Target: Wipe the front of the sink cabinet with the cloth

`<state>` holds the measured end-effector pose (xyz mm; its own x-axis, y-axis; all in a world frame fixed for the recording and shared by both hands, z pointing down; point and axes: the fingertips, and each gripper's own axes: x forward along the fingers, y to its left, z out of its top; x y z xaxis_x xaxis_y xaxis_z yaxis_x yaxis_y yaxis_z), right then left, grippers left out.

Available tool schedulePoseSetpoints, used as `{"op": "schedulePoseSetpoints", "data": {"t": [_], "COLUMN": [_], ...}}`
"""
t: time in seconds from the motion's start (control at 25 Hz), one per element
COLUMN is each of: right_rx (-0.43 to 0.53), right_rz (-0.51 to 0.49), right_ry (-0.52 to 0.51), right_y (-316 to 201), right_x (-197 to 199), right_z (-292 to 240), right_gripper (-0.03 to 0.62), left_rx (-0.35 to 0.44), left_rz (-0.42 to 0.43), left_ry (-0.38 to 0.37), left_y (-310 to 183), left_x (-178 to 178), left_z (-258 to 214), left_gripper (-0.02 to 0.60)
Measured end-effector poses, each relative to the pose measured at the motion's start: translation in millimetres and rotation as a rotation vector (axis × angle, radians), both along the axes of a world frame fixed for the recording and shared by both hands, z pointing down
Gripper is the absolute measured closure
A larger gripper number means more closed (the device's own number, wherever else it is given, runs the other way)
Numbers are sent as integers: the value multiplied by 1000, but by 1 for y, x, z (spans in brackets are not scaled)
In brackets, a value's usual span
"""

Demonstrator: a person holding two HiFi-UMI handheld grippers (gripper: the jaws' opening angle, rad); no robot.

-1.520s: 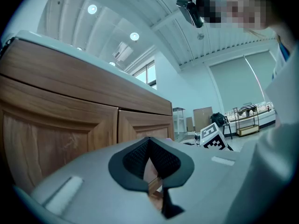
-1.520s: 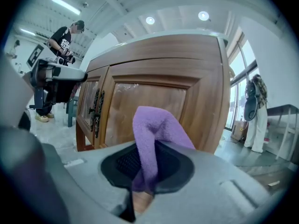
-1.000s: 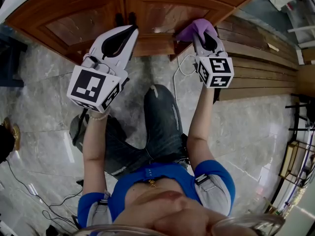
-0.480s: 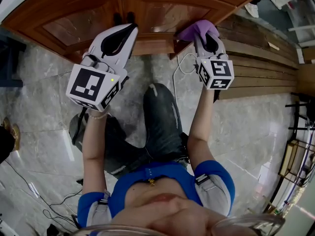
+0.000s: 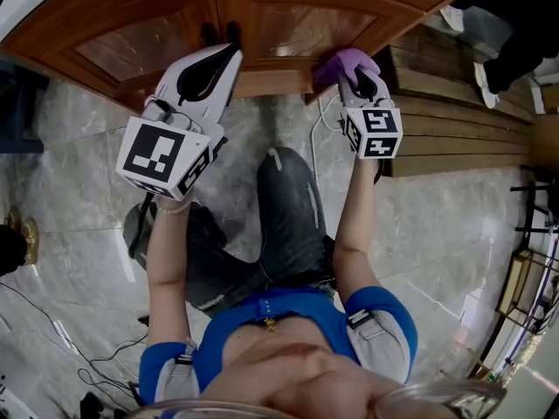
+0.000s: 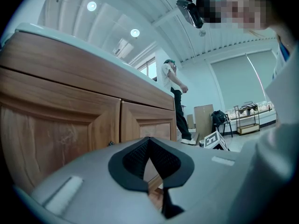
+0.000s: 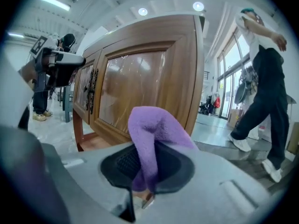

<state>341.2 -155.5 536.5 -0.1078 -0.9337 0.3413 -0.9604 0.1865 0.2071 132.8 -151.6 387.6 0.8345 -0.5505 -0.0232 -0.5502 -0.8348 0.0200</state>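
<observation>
While in right tongs [image 7: 146, 171], fleecy cloth [image 7: 150, 132]

No readable text — none anywhere

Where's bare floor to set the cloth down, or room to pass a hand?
Bare marble floor outside the left gripper, in front of the cabinet; more outside the right arm, beside the wooden planks. Crowded between the grippers: knee, white cable, cloth in the right gripper.
</observation>
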Motion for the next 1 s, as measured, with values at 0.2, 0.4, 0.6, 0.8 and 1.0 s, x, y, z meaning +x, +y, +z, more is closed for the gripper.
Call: {"op": "schedulePoseSetpoints", "data": {"t": [0.2,0.4,0.6,0.8,1.0], "right_rx": [-8,-8,-18,-28,-36], "right_rz": [15,27,28,22,8], "right_ry": [-16,-14,-27,-13,-20], "right_y": [-1,-1,-4,-7,-11], "right_x": [-2,-4,-10,-18,-28], "right_z": [8,9,10,13,14], "right_gripper": [536,536,536,536,536], "left_rx": [1,5,3,7,8], "left_rz": [-3,-6,-11,-19,-29], "left_ry": [2,7,4,6,14], "left_y": [1,2,1,0,-1], "left_x": [-5,-7,-10,-16,-20], "left_z": [-2,-3,-1,-2,-5], "left_gripper": [581,581,581,581,581]}}
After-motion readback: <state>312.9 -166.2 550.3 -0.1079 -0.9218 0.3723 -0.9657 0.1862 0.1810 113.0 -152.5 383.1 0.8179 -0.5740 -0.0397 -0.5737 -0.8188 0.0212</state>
